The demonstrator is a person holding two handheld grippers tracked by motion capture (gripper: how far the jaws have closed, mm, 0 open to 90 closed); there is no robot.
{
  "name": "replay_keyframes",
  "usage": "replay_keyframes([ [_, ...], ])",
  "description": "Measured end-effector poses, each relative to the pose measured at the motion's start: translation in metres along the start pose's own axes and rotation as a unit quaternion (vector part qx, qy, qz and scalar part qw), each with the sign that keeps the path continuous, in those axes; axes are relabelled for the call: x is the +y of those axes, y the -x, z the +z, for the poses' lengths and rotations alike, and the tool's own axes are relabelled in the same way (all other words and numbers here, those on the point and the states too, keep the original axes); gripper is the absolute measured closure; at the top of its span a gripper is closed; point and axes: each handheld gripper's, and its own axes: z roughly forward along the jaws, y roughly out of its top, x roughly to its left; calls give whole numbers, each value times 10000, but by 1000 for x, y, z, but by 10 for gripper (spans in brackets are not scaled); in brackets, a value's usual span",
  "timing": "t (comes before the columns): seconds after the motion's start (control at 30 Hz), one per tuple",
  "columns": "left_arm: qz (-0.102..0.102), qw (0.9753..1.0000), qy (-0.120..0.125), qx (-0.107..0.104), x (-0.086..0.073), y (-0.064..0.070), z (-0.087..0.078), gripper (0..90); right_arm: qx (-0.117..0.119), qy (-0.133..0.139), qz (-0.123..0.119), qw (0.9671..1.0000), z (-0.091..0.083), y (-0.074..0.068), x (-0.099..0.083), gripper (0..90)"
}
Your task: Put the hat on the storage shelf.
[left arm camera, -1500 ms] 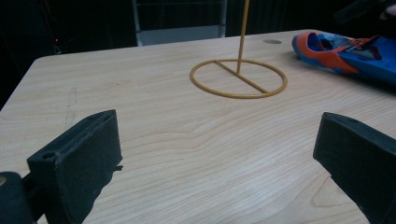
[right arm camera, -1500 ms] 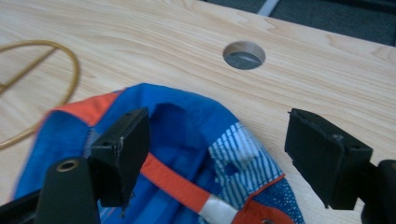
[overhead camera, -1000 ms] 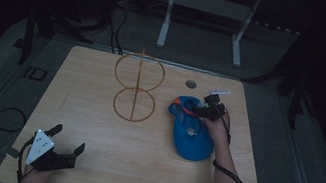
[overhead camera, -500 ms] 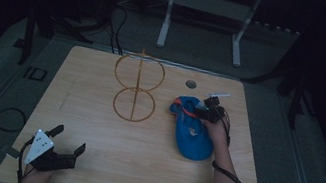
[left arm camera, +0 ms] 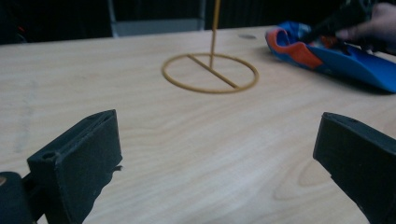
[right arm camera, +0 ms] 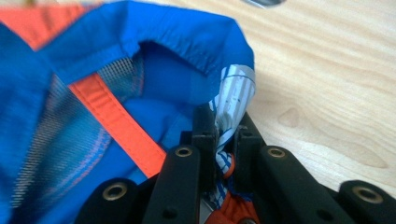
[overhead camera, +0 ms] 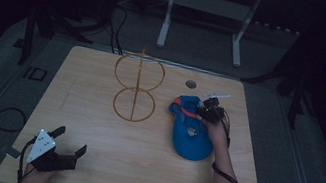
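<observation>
Between right claw (right arm camera: 224, 140) jaws, blue-orange cap (overhead camera: 191, 134).

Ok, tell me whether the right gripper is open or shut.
Shut. In the right gripper view the right gripper has its jaws pinched together on the white label and edge of the blue cap.

Right gripper (right arm camera: 223, 140): jaws closed on a white-and-blue label (right arm camera: 233, 105) at the edge of the blue cap (right arm camera: 154, 51). An orange strap (right arm camera: 116, 126) runs left of the fingers; bare wooden table (right arm camera: 327, 84) lies to their right.
</observation>
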Motion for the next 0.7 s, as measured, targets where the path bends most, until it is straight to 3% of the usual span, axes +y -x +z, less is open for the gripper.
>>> replay_keyframes([
  [0.27,205,9995,-218,-95,1,6,3,13,27,313,-210,9993,-32,-10,13,837],
  [0.47,298,9985,-292,-364,0,10,6,13,76,597,-310,9977,-52,-19,20,839],
  [0.6,248,9982,-349,-411,0,11,6,13,107,767,-470,9959,-68,-26,24,842],
  [0.7,64,9986,-345,-405,2,10,5,13,145,914,-575,9941,-82,-32,29,843],
])
